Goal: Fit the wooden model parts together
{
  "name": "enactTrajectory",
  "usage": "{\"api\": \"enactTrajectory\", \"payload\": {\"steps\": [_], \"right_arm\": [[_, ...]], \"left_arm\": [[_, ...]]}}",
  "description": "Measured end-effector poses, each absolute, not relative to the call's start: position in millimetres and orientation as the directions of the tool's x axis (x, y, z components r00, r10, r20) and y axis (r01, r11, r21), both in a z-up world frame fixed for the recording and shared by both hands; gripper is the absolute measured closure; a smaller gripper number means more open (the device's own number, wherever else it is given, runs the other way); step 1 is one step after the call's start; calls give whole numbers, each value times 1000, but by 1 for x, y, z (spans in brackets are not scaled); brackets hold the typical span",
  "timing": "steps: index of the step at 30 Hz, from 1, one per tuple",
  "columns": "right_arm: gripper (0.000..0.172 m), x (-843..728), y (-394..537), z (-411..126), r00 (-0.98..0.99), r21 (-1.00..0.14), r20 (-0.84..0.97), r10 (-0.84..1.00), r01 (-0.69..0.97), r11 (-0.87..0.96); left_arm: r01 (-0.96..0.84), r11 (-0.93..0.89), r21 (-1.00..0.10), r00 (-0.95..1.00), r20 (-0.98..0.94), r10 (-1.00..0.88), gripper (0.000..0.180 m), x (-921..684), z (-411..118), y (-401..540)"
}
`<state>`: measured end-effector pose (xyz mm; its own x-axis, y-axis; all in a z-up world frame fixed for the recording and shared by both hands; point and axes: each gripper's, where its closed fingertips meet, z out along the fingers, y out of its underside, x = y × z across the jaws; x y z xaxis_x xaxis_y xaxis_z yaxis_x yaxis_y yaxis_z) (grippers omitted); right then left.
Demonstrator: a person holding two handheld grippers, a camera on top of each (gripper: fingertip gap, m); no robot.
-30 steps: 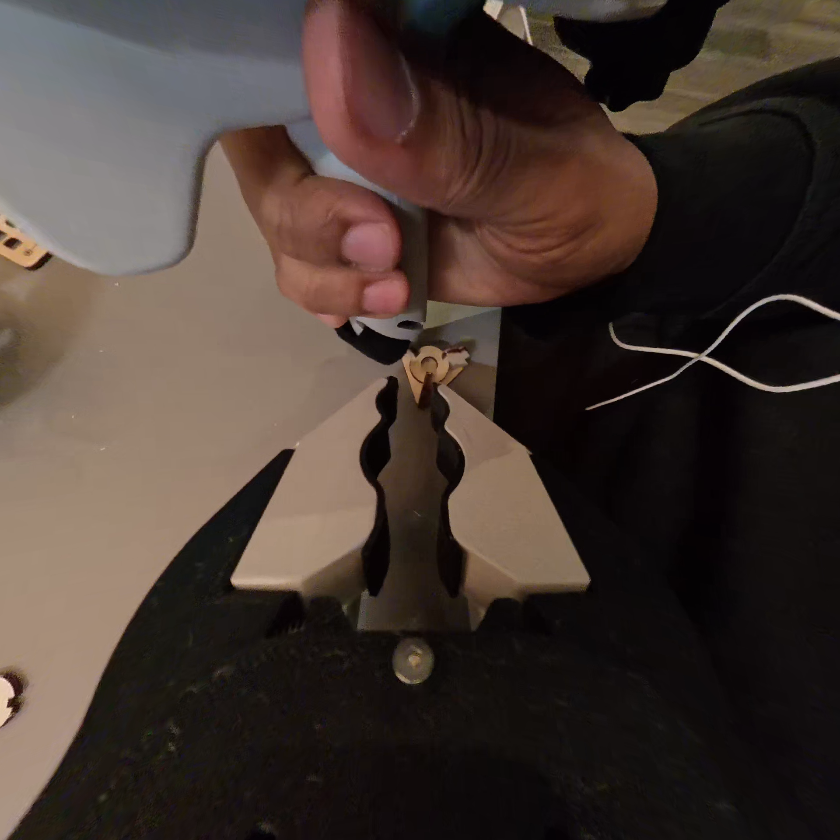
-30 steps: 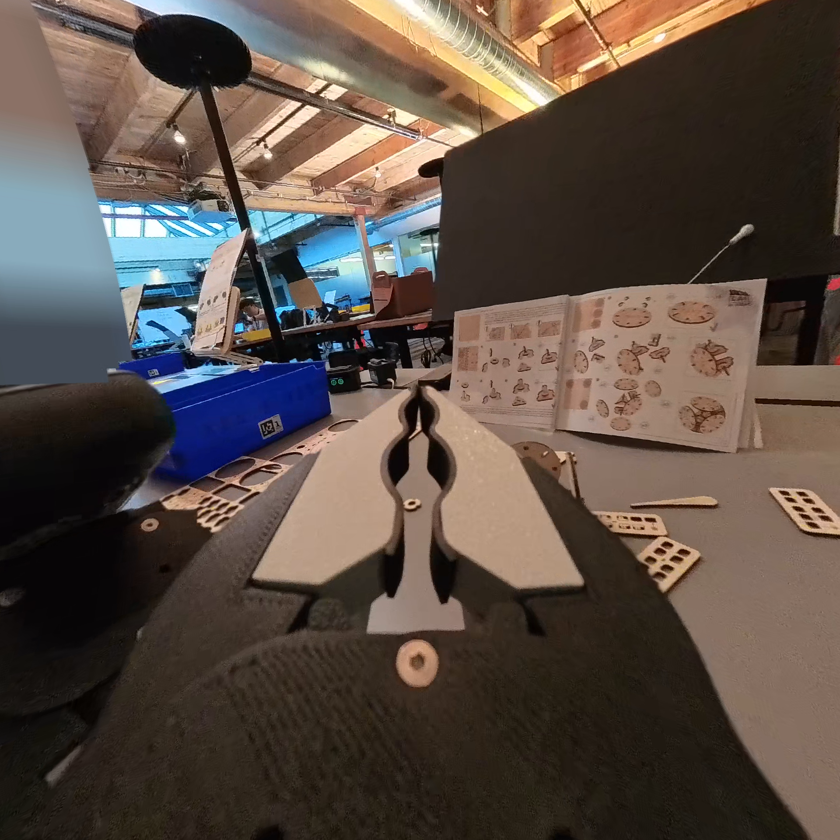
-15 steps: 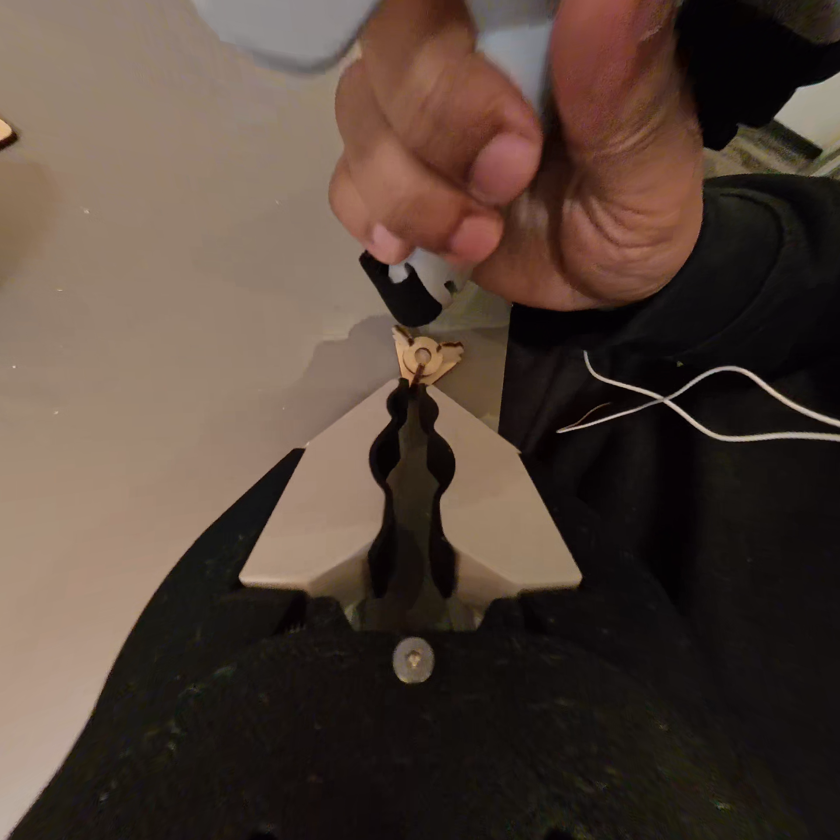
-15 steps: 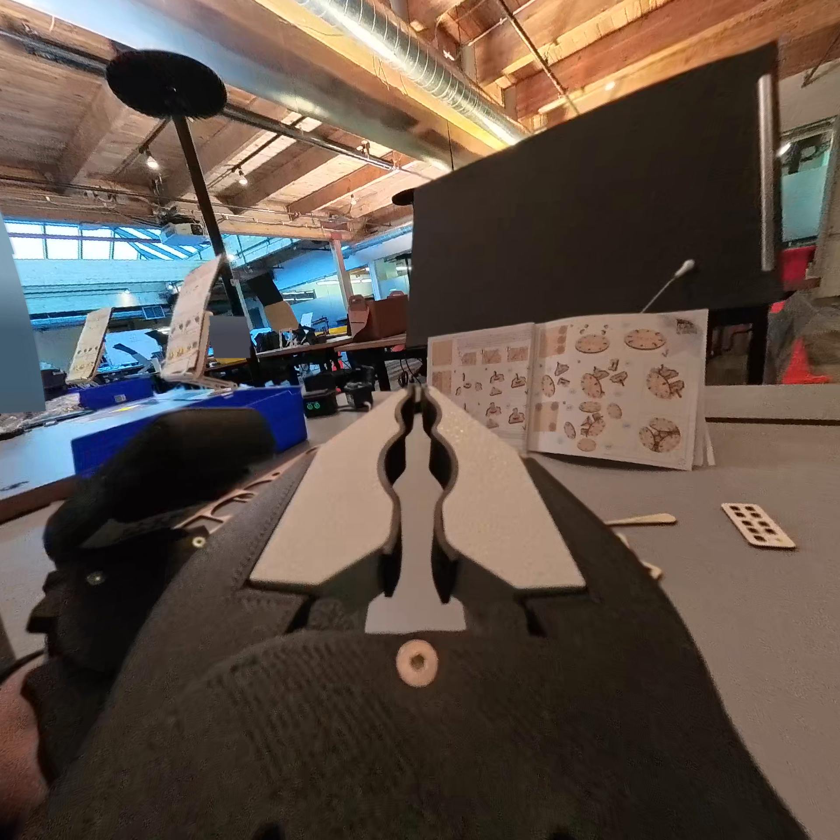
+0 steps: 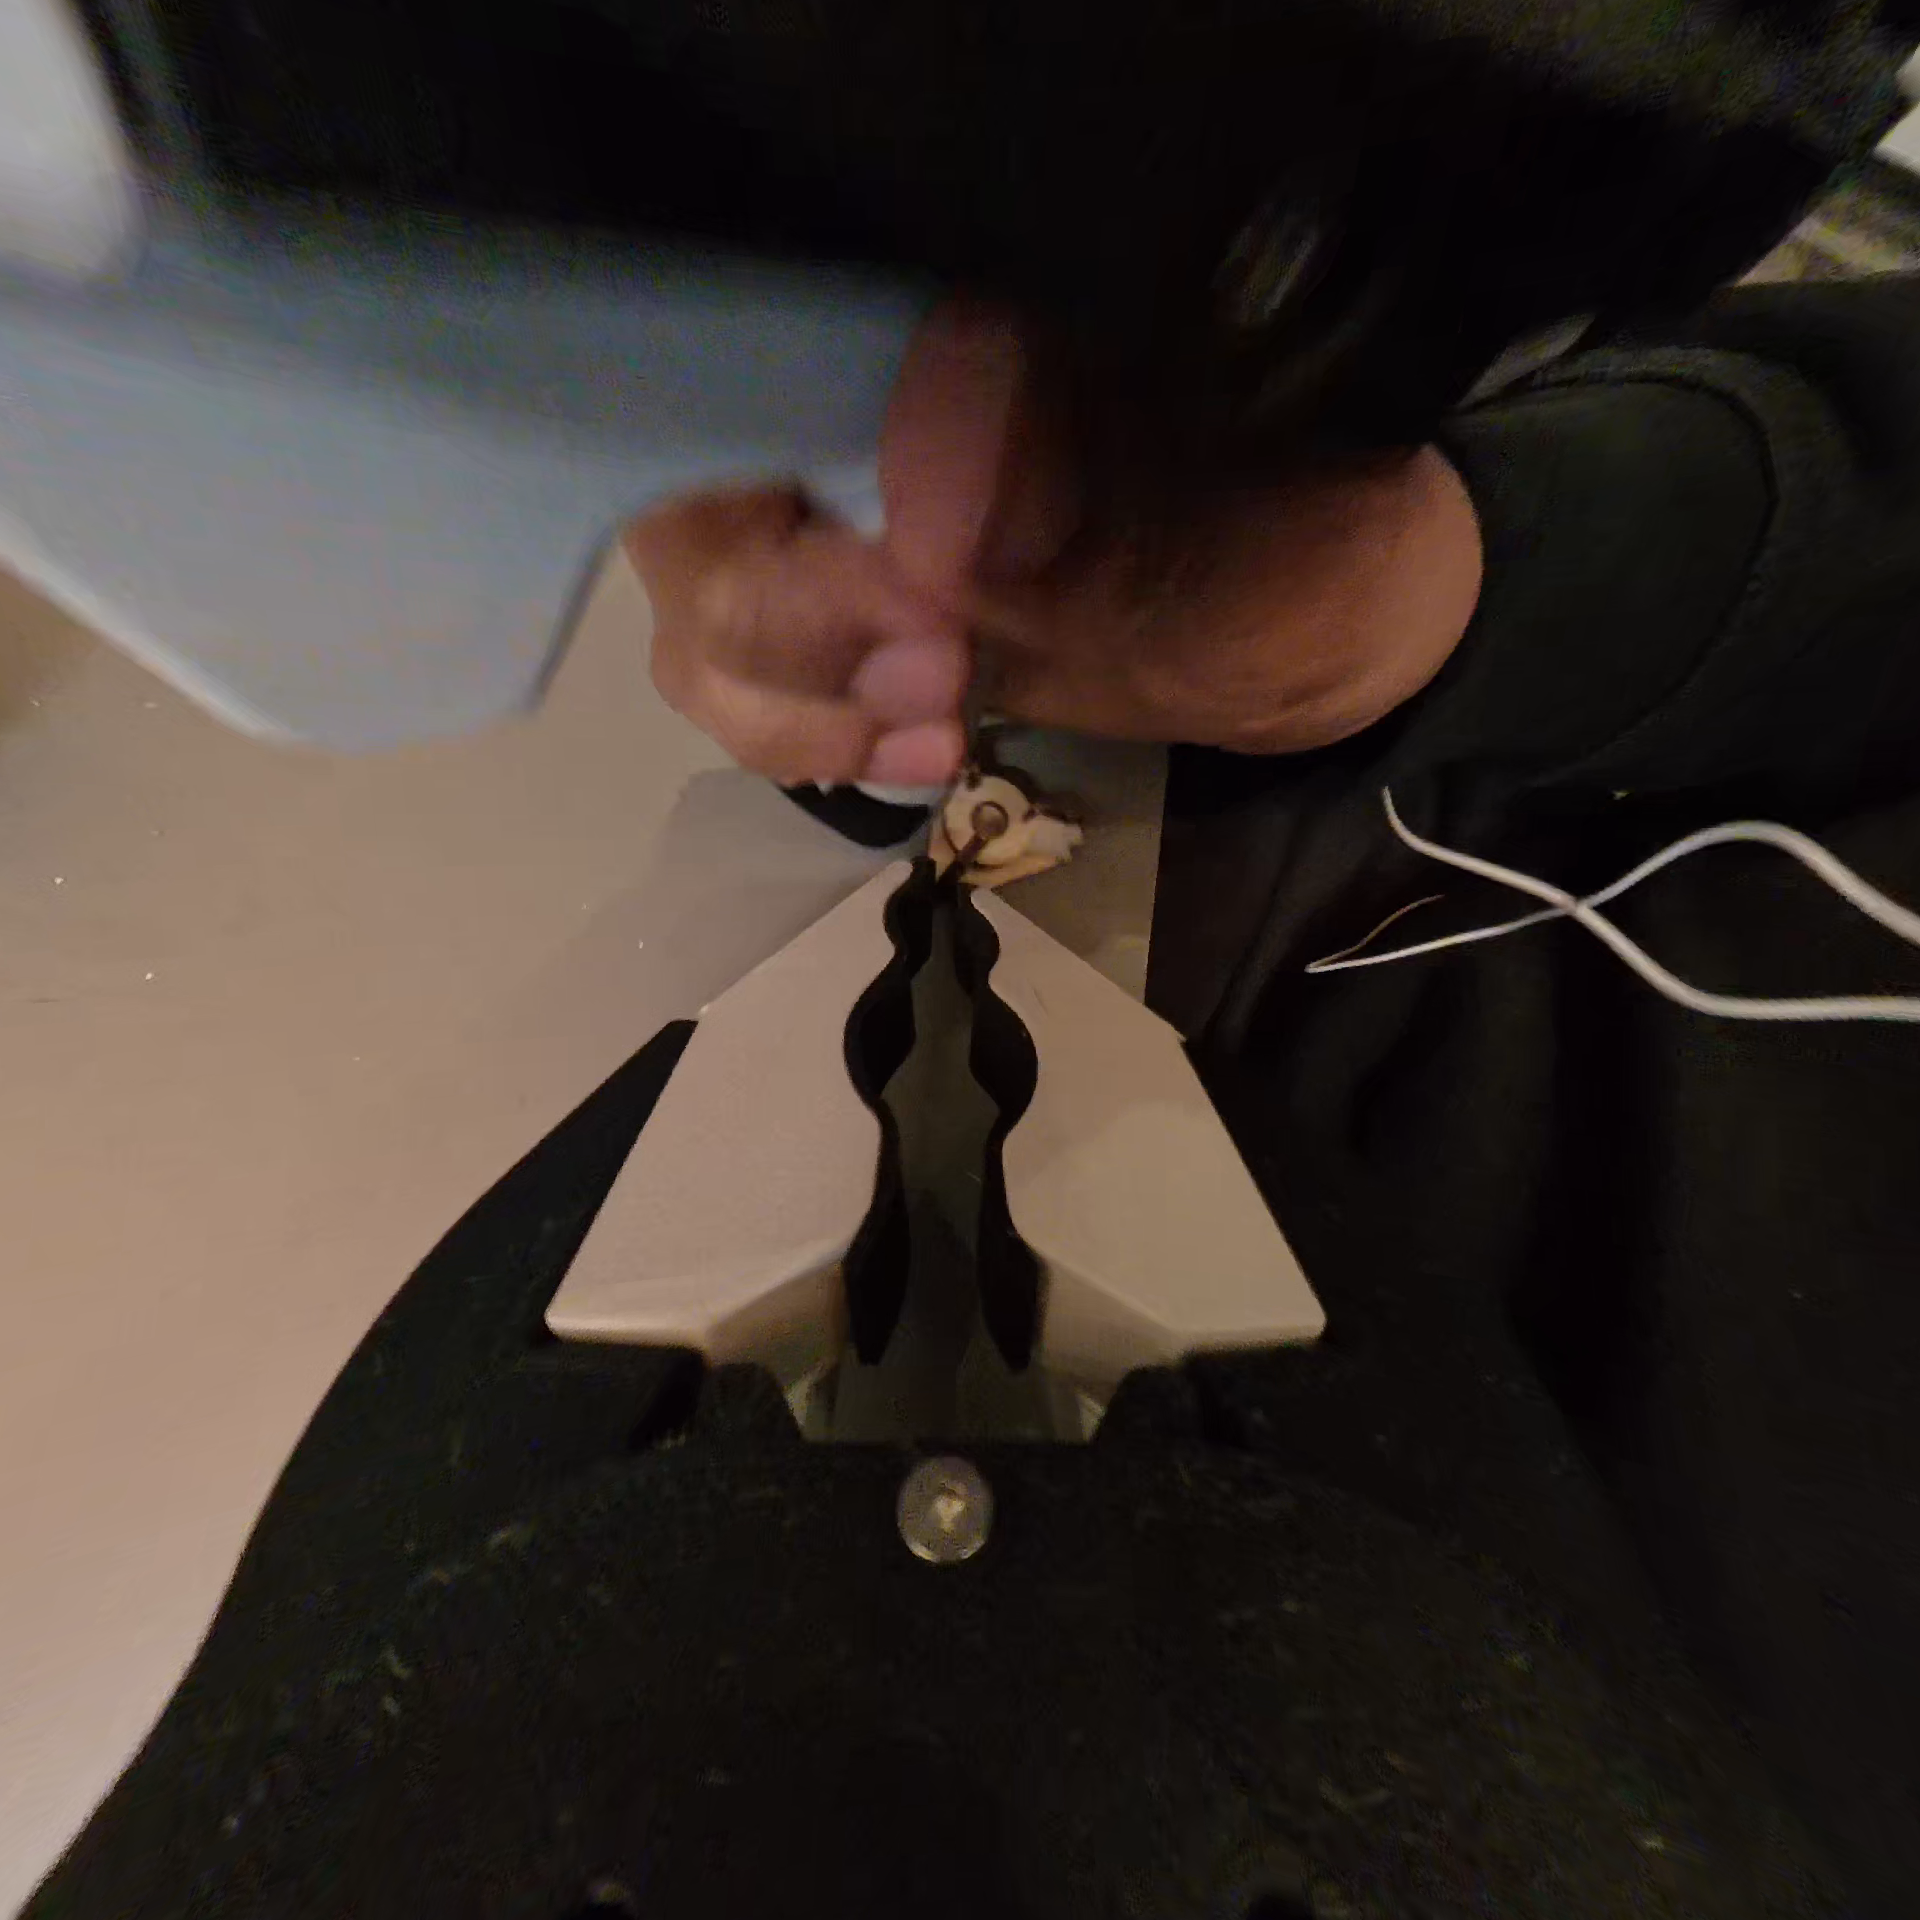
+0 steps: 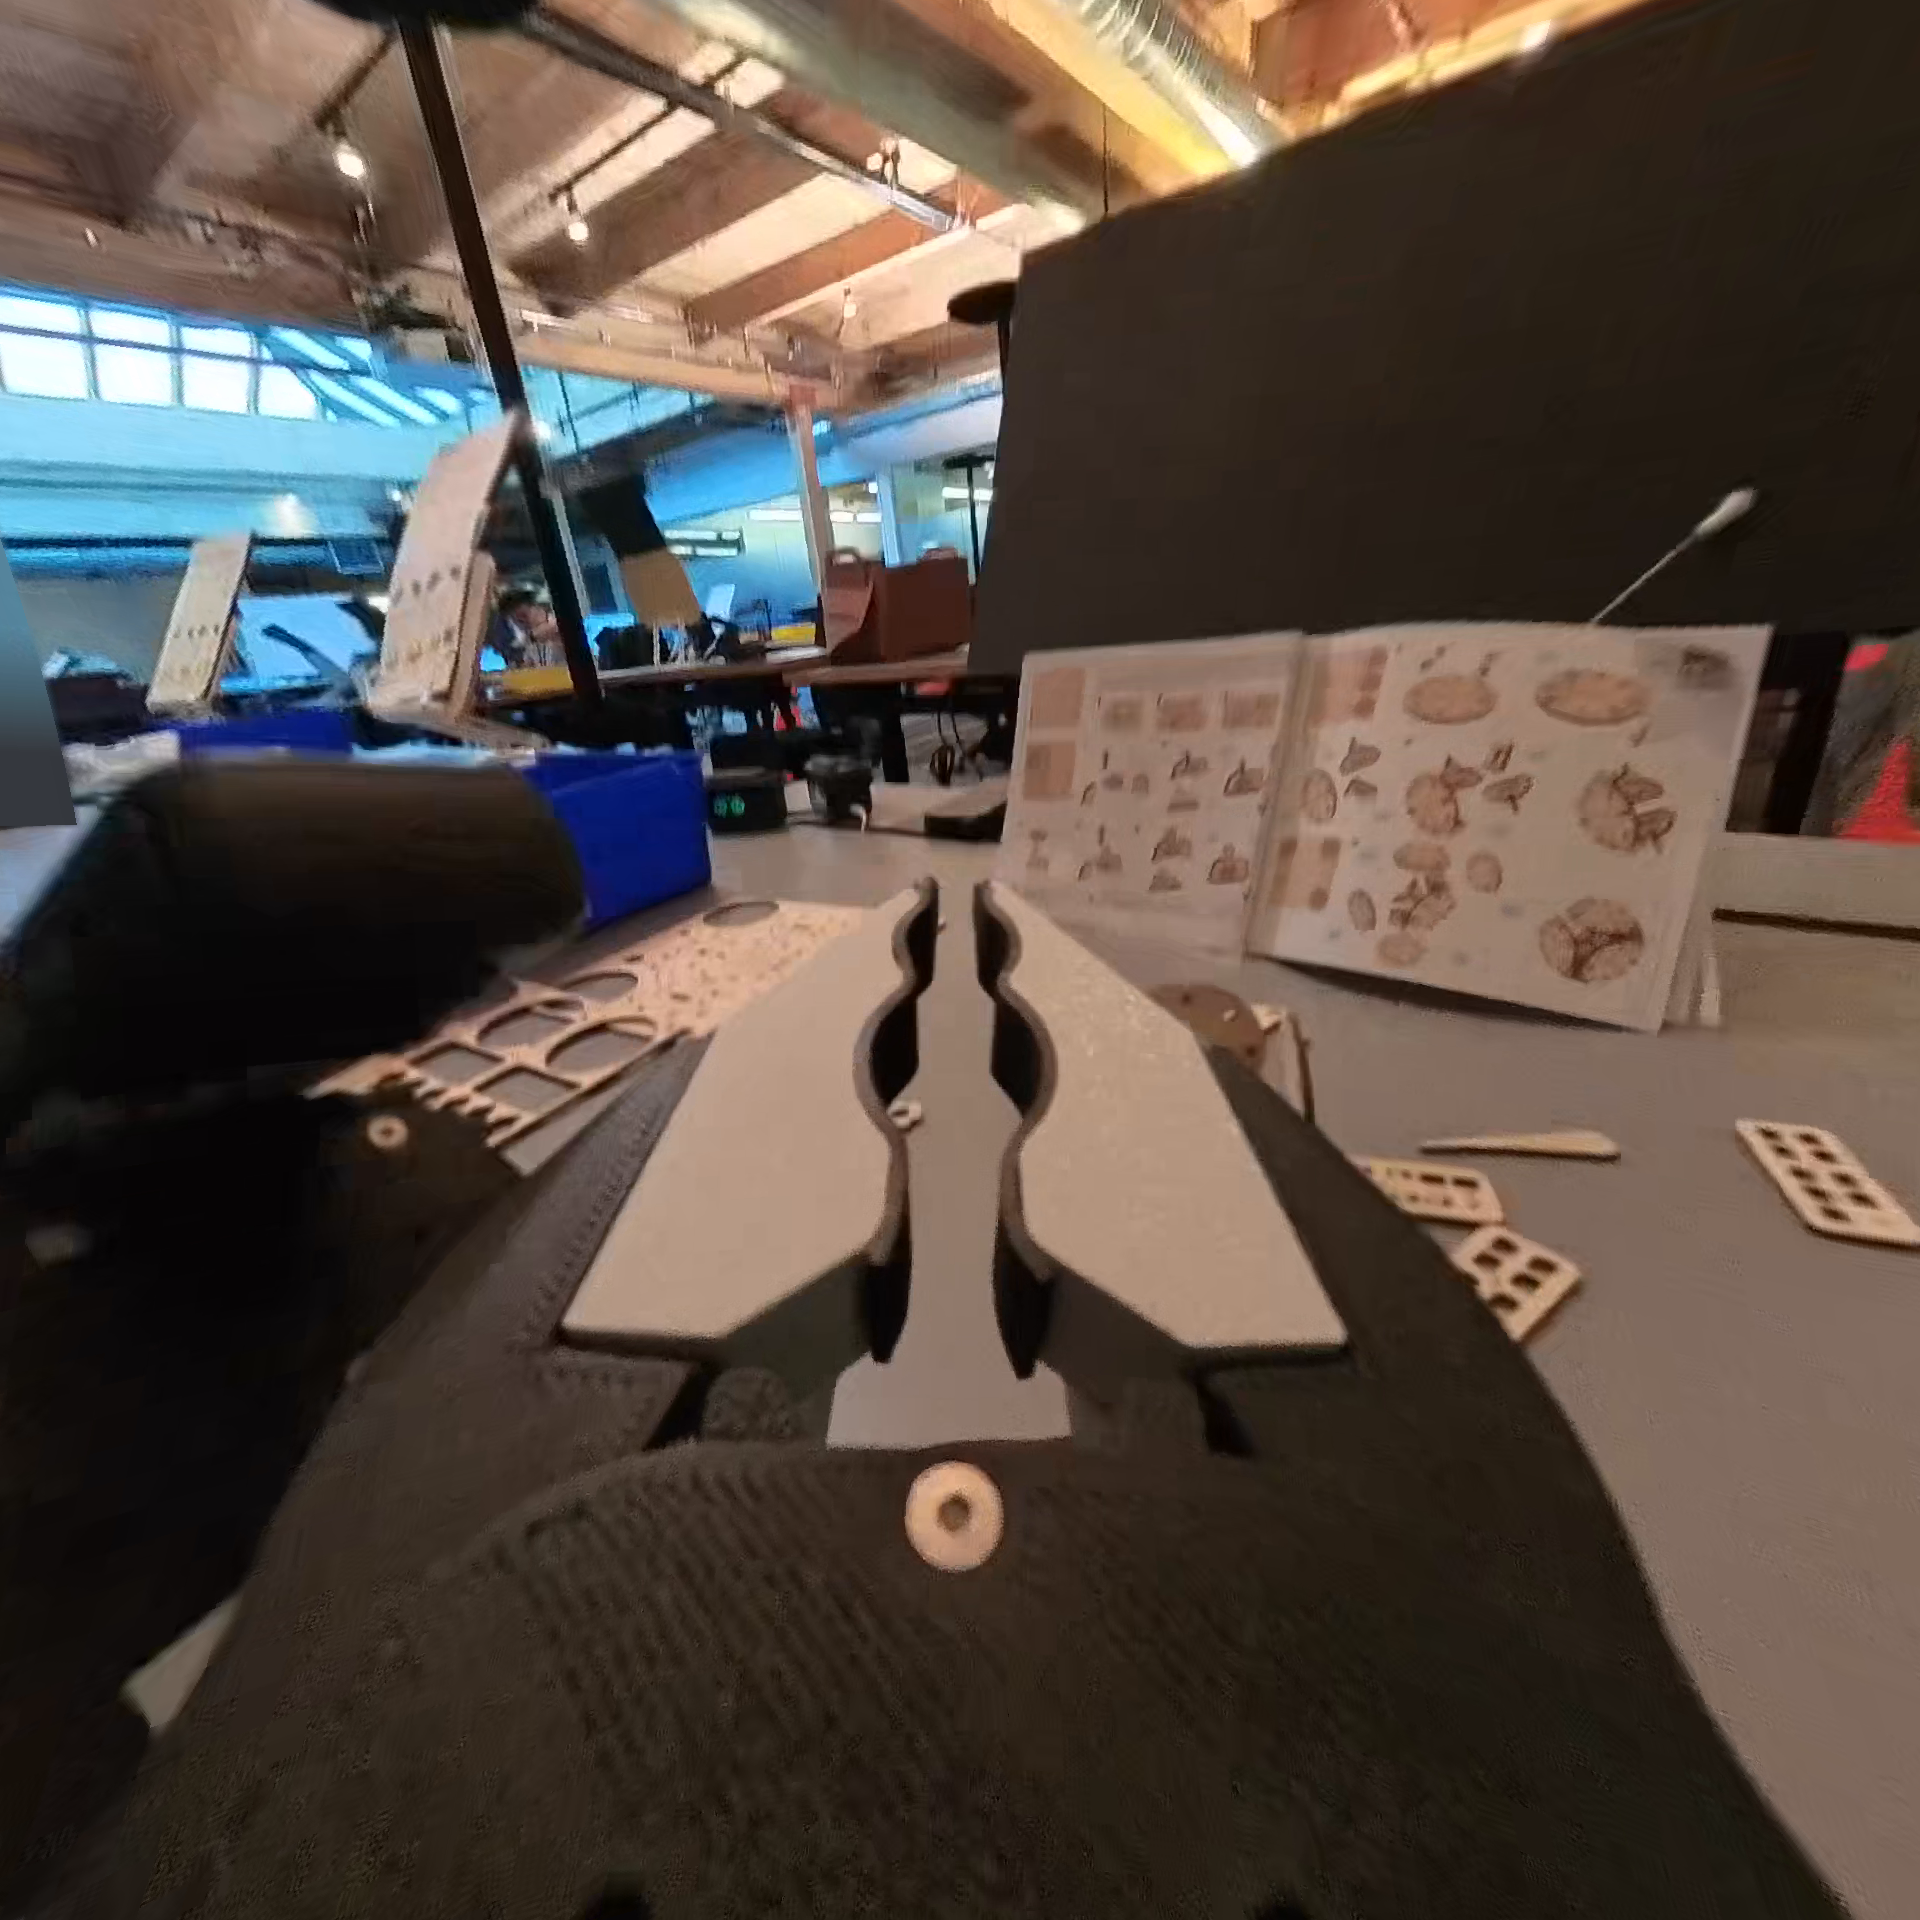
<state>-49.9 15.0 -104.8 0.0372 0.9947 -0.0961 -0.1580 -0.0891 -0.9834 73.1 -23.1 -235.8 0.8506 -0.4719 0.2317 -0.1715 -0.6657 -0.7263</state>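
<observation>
The left gripper (image 5: 948,883) has its fingertips pinched together on a thin dark pin that runs up into the ringed hole of a small pale wooden piece (image 5: 1003,840). That piece sits at the near edge of the desk (image 5: 312,987), right beside the person's black clothing. A hand (image 5: 831,665) hangs just above the piece, its fingertips close to it, gripping the blurred pale-grey body of the other tool. A white cord (image 5: 1662,862) lies across the dark clothing to the right. The right gripper (image 6: 956,902) stands slightly open with nothing between its fingers, raised above the desk (image 6: 1714,1403). A cut-out wooden sheet (image 6: 582,1018) lies to its left by a blue bin (image 6: 634,831), an open booklet (image 6: 1351,821) stands ahead, and small slotted wooden pieces (image 6: 1823,1195) lie to the right.
</observation>
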Motion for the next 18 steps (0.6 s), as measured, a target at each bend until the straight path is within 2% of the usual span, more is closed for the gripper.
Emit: {"api": "enactTrajectory", "payload": {"steps": [2,7,12,18], "right_arm": [[166,-47,13,-108,44,-984,-89,995,-157,-81],[168,-33,21,-70,83,-963,-88,993,-262,-64],[167,-32,22,-92,123,-980,-34,992,-197,-9],[167,-20,28,-73,134,-961,-71,988,-274,-32]], "left_arm": [[-206,-650,-731,860,183,-477,180,74,-236,-22],[-247,-631,-736,871,117,-477,180,73,-237,-20],[-238,-635,-735,869,131,-477,180,73,-237,-20],[-267,-628,-731,868,100,-486,180,75,-238,-20]]}}
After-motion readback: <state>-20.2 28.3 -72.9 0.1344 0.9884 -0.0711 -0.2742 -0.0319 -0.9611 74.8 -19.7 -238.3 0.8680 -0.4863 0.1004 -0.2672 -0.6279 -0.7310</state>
